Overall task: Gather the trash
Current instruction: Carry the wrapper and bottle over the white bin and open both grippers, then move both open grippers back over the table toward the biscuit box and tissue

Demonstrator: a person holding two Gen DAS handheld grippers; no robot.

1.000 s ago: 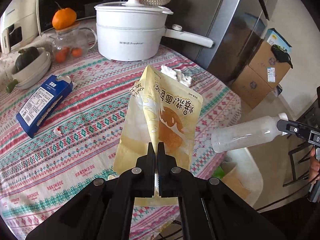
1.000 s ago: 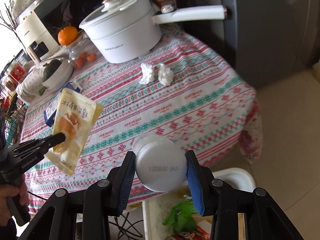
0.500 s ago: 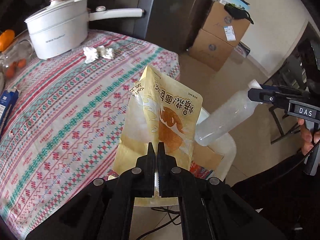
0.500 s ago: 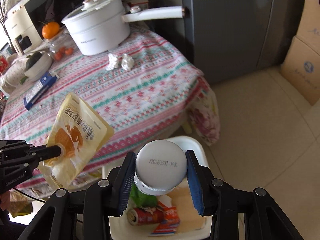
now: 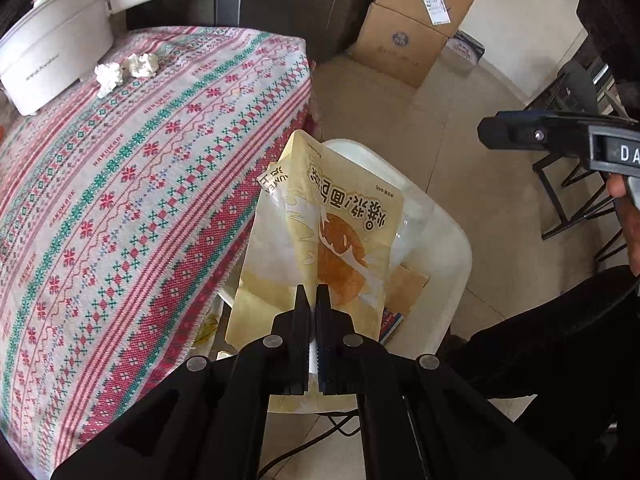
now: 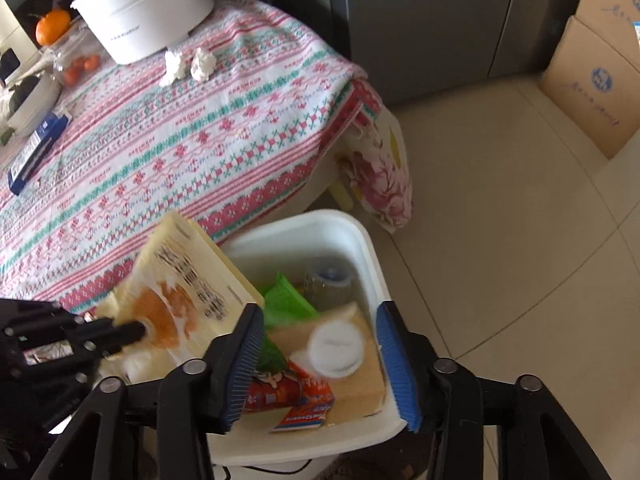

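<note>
White bin (image 6: 360,236) w/ bottle (image 6: 335,347), cartons; left claw (image 5: 313,300) pinches pouch (image 5: 320,232); right claw (image 6: 320,348) opening, nothing between.

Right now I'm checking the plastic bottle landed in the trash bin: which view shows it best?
The right wrist view. It looks straight down into the white trash bin, where the plastic bottle lies cap-up between the opening right gripper fingers, untouched. The left wrist view hides it almost entirely behind the yellow snack bag.

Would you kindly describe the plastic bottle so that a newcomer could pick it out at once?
Find the white bin on the floor beside the table. Inside, below the right gripper, whose jaws are opening, lies the bottle: the only thing there showing a round white cap, among a green wrapper and red packet.
</note>
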